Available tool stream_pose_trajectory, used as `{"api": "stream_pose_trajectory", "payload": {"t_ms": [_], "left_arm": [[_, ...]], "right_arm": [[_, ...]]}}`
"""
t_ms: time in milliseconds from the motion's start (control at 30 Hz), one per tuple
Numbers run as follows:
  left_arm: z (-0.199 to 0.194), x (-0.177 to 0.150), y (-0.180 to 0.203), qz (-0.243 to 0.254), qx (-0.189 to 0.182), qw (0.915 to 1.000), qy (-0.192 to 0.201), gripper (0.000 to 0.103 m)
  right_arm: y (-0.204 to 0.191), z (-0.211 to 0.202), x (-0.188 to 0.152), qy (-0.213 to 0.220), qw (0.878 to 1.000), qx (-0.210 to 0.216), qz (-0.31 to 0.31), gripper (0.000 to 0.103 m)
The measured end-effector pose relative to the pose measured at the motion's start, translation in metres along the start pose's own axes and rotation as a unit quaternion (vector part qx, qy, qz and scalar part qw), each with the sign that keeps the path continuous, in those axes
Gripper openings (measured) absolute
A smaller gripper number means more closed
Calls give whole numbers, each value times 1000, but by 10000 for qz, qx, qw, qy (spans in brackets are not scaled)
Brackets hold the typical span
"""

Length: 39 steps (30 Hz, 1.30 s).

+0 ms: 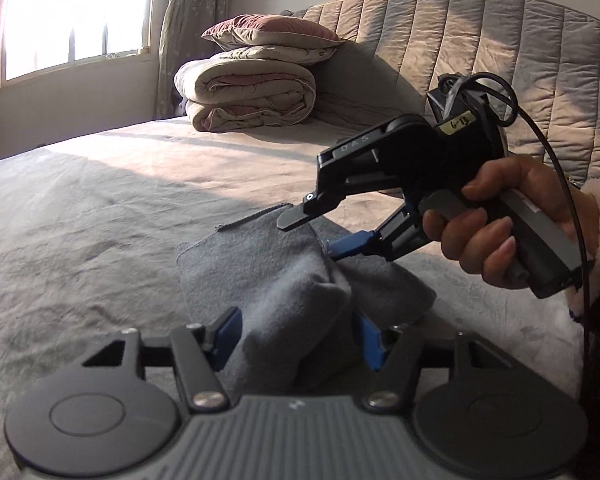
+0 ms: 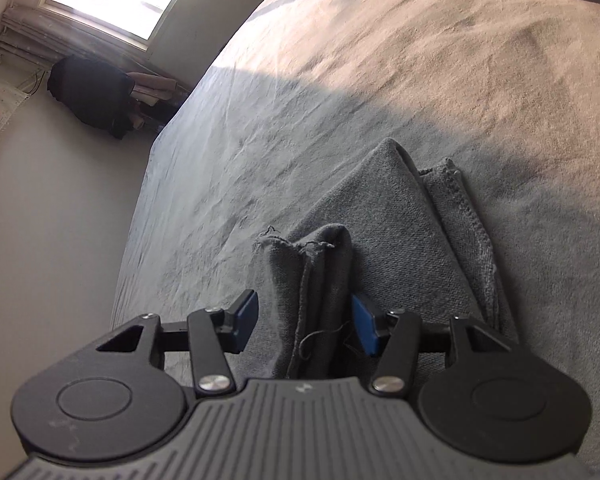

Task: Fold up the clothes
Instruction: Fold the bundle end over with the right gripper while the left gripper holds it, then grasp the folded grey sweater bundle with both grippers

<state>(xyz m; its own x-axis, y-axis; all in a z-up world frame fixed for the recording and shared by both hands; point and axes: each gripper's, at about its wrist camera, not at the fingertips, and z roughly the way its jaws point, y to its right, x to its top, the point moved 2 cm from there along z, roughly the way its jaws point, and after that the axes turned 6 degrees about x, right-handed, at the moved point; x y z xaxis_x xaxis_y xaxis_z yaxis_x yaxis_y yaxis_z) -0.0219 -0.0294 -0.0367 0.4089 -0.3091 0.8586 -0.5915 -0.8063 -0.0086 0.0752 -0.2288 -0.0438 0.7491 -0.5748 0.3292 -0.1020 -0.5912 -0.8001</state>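
A grey cloth [image 1: 260,264] lies partly folded on the bed; it also shows in the right wrist view [image 2: 384,232]. My left gripper [image 1: 298,338] is open, its blue pads on either side of a raised fold of the cloth. My right gripper [image 2: 306,322] is open around a bunched corner of the cloth. In the left wrist view the right gripper [image 1: 312,232] reaches over the cloth from the right, held by a hand [image 1: 496,220].
The bed sheet [image 1: 100,220] spreads wide to the left and back. A stack of folded quilts and a pillow [image 1: 252,72] sits by the padded headboard [image 1: 480,52]. A window [image 1: 72,12] is at the left. A dark bag [image 2: 90,94] stands on the floor beside the bed.
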Motion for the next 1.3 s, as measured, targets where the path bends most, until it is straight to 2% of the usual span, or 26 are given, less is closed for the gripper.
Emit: {"api": "stream_pose_trajectory", "payload": {"t_ms": [33,67,100,167,333,500,700,800,867,900,933,967,1033,1133,1300], "left_arm": [[1,2,3,-27,33,10000,58,24],[2,4,6,-59,64,9999,133,18],[2,6,9,-91,94,9997,209,18],[3,11,14,-168,119,9991,376,16],[11,27,28,-424,-108,9967,686,15],[33,34,48,-560,-426,9957,598,15],[57,28,72,-298,-635,9973,236,16],[62,24,76,-226,-726,9971,75,22],[55,27,78,-298,-914,9953,119,29],[50,29,78,-358,-1061,9936,172,31],[45,31,77,-423,-1243,9911,238,36],[40,33,76,-483,-1408,9884,303,39],[31,37,70,-581,-1523,9857,424,47],[26,40,52,-879,-1445,9842,527,57],[38,42,9,-1699,-852,9814,257,66]], "right_arm": [[-1,3,-2,-12,10000,-32,-79,45],[-3,6,-4,-24,9999,-63,-158,29],[-5,5,-2,57,9996,-74,-249,22],[-10,4,2,219,9988,-96,-433,21],[-3,-13,31,622,9954,112,-715,19],[19,-18,44,781,9940,-18,-763,19],[52,-26,53,650,9964,-191,-504,19],[59,-27,53,555,9968,-270,-505,23],[60,-36,54,608,9965,-292,-498,26],[61,-41,54,634,9963,-303,-494,30],[61,-46,54,711,9957,-338,-492,41],[61,-51,54,749,9956,-313,-478,48],[63,-61,54,769,9958,-234,-430,49],[65,-72,51,690,9969,-133,-357,56],[68,-91,37,576,9975,-32,-400,59]]}}
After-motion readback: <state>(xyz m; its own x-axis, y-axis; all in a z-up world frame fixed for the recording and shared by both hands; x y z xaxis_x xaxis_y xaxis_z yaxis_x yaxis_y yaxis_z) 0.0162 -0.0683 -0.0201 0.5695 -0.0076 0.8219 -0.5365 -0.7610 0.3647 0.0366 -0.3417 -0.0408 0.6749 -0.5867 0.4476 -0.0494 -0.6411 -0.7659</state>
